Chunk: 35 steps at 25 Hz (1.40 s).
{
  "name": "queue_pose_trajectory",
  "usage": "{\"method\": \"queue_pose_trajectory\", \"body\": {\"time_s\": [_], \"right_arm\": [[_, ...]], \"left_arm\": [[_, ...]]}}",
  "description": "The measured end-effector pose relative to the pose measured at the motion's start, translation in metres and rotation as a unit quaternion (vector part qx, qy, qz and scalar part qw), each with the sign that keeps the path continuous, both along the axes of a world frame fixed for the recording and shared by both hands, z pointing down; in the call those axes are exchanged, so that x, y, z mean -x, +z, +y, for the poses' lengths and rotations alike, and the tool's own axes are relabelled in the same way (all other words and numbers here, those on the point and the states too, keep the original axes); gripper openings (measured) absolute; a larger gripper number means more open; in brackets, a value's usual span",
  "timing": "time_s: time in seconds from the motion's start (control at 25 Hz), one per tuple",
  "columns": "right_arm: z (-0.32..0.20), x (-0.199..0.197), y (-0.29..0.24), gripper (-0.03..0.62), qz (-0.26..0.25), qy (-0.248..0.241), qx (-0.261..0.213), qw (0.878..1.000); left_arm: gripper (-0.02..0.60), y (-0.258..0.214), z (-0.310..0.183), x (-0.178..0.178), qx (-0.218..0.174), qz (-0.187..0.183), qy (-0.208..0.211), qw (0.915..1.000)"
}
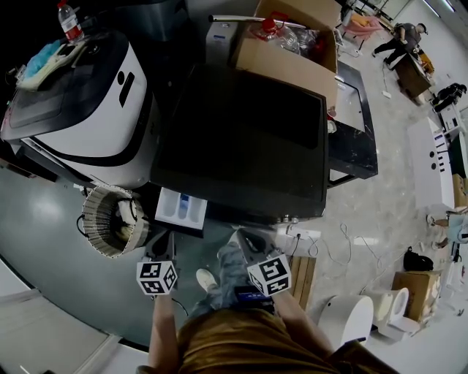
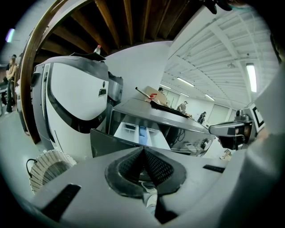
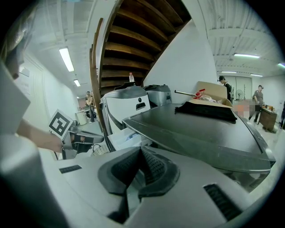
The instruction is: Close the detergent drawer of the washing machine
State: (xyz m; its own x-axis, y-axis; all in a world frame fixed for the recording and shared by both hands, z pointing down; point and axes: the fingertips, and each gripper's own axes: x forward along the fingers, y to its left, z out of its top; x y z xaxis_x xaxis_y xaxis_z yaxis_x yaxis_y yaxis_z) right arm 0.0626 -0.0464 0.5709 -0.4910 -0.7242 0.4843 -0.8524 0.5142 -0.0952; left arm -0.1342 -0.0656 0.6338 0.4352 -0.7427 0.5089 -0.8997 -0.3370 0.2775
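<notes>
The dark-topped washing machine (image 1: 241, 139) stands in front of me. Its white detergent drawer (image 1: 181, 210) sticks out of the front at the left, with a blue compartment inside. In the left gripper view the drawer (image 2: 140, 133) lies just beyond my left gripper (image 2: 143, 155), which is shut with nothing in it. In the head view the left gripper (image 1: 167, 245) is below the drawer, a little apart from it. My right gripper (image 1: 245, 239) is to its right, near the machine's front. In its own view the right gripper (image 3: 140, 159) is shut and empty, with the drawer (image 3: 122, 136) to its left.
A white machine (image 1: 88, 95) stands to the left with a water bottle (image 1: 69, 20) on top. A wicker basket (image 1: 110, 219) sits on the floor beside the drawer. A cardboard box (image 1: 289, 44) rests behind the washer. Cables and a power strip (image 1: 300, 235) lie at the right.
</notes>
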Motion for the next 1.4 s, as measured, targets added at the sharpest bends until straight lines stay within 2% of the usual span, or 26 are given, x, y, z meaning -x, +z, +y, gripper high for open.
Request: {"method": "queue_pose_trajectory", "body": {"time_s": [1.4], "right_arm": [[-0.033,-0.02,0.01,0.012,0.002,0.018,0.018,1.0]], "left_arm": [[0.025,-0.002,-0.06,-0.018,-0.009,0.002,0.006,0.9999]]}}
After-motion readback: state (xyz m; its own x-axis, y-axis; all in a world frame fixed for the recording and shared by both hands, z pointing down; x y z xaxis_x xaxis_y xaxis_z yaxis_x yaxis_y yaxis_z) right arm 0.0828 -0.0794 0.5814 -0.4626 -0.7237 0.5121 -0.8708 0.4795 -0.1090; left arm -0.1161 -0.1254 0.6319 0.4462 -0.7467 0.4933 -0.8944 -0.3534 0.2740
